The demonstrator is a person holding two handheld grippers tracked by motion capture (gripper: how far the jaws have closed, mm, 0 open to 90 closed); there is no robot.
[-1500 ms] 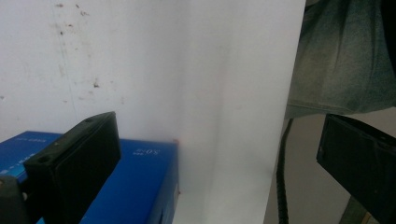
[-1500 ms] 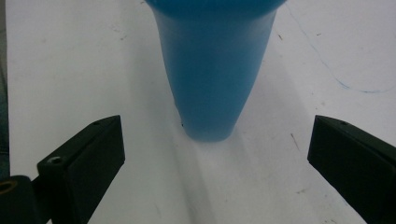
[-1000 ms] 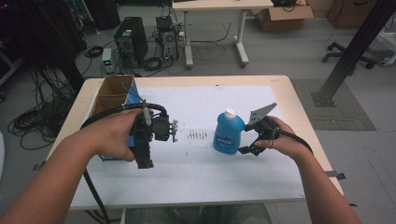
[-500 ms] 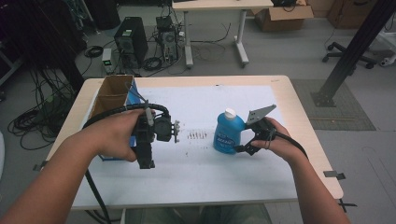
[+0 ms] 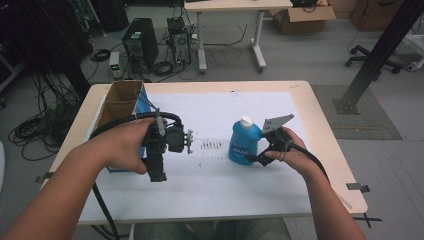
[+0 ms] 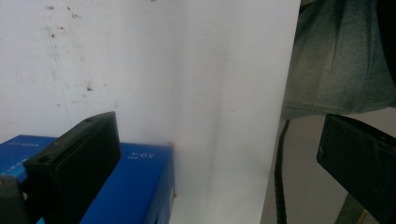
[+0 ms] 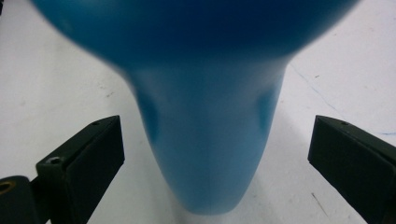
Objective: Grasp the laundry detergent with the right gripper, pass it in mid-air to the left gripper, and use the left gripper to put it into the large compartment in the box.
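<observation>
Blue bottle [image 5: 244, 144] stands upright, rigid smooth plastic, likely slippery; grip its narrow handle. Right gripper [image 7: 215, 163] straddles it, jaws open. Left gripper [image 6: 219, 158], well left of bottle, open, empty.

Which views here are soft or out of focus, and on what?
Right gripper view: the blue bottle sits so close that its upper bulge blurs, jaws sharper. Left gripper view: mildly soft, blue box print barely legible. High view: evenly lit, sharp.
</observation>
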